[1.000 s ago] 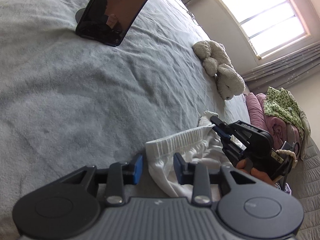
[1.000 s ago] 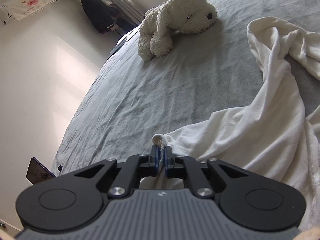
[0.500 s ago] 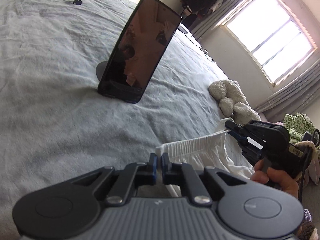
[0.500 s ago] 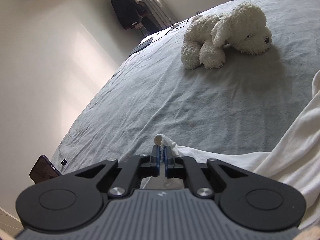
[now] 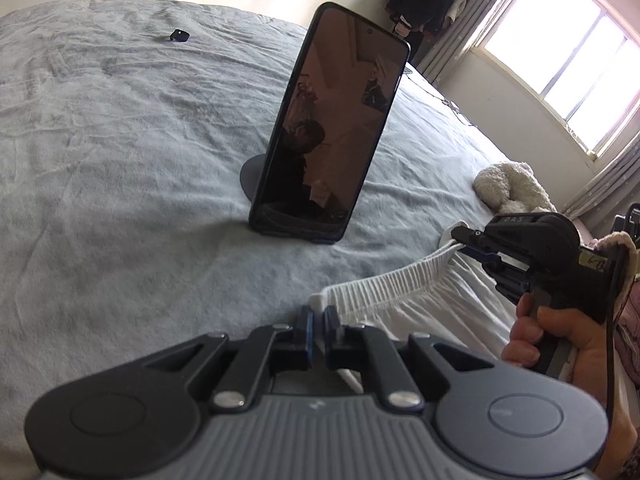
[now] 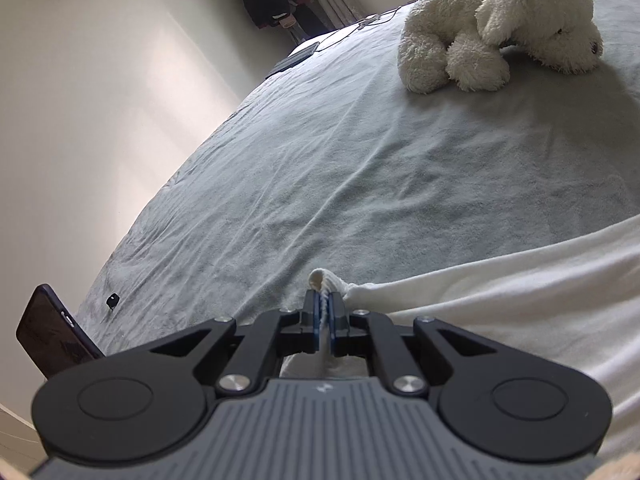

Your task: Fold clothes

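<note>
The left gripper (image 5: pixel 318 322) pinches one end of the white garment's (image 5: pixel 404 300) ribbed waistband; the right gripper (image 6: pixel 327 308) clamps the other end. The band hangs stretched above the grey bed (image 5: pixel 120 168). Next, I think, comes laying it flat.

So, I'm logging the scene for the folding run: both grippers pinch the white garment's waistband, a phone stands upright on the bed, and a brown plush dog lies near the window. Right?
Not quite: the plush dog is white, not brown, as the right wrist view shows. The rest holds: the left gripper and right gripper both pinch the white garment, and the phone stands upright on the bed.
</note>
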Demonstrator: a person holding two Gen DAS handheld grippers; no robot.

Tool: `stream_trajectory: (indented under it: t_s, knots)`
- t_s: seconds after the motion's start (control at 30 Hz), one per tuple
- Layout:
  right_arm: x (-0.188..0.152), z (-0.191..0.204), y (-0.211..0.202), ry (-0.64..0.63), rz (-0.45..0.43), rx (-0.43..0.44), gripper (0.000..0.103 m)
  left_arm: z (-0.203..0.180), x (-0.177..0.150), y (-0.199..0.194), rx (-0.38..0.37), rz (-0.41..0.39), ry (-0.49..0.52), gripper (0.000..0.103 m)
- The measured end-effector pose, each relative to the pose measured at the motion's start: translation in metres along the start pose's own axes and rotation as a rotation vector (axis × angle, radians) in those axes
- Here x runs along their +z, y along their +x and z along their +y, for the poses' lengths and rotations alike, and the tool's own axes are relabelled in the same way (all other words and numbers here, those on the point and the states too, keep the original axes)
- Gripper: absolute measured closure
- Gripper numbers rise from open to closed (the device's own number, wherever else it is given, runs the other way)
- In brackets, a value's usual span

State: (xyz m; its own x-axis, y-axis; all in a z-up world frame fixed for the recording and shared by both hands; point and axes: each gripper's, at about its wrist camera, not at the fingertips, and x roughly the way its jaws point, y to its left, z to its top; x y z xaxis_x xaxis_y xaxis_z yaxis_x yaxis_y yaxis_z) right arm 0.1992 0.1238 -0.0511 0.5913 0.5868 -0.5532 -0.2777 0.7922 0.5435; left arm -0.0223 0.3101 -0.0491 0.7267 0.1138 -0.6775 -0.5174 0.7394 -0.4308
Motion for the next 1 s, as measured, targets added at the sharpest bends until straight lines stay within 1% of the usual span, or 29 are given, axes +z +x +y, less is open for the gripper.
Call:
stream_trajectory:
  t_s: [0.03,0.07,0.1,0.13,0.17,0.2,0.23,0.3,0.37,0.43,0.53,0.8,1.0]
  knots:
    - [0.001,0.000,0.000,0.001,0.002,0.002,0.089,-0.001,0.000,0.000,0.003,0.001,0.002,0.096]
    - [0.002,0.000,-0.002,0.004,0.004,0.003,0.089,-0.002,0.000,-0.001,0.003,0.000,0.003,0.096]
    - [0.003,0.000,-0.005,0.007,0.008,0.005,0.087,-0.002,0.001,-0.003,0.004,-0.002,0.004,0.094]
    - [0.004,-0.001,-0.009,0.008,0.014,0.008,0.079,-0.003,0.001,-0.005,0.004,-0.007,0.000,0.089]
    - [0.006,-0.001,-0.014,0.008,0.015,0.009,0.072,-0.004,0.002,-0.007,0.003,-0.016,-0.003,0.086]
    - [0.007,-0.001,-0.020,0.006,0.010,0.009,0.062,-0.005,0.002,-0.010,0.006,-0.029,0.000,0.078]
    - [0.008,-0.003,-0.026,0.006,0.007,0.009,0.061,-0.007,0.003,-0.013,0.011,-0.045,0.004,0.071]
    - [0.010,-0.008,-0.040,0.008,0.006,0.011,0.061,-0.010,0.004,-0.018,0.021,-0.076,0.014,0.069]
    - [0.012,-0.017,-0.058,0.016,-0.003,0.007,0.061,-0.013,0.004,-0.023,0.015,-0.097,0.021,0.067]
    - [0.013,-0.027,-0.077,0.020,-0.018,-0.004,0.061,-0.018,0.002,-0.026,-0.005,-0.103,0.032,0.061]
    - [0.013,-0.044,-0.105,0.032,-0.042,-0.030,0.061,-0.027,-0.003,-0.026,-0.046,-0.083,0.057,0.061]
    - [0.010,-0.088,-0.166,0.076,-0.089,-0.118,0.061,-0.057,-0.021,-0.022,-0.118,0.004,0.146,0.059]
    - [-0.001,-0.116,-0.202,0.075,-0.097,-0.175,0.061,-0.082,-0.037,-0.020,-0.181,0.072,0.201,0.059]
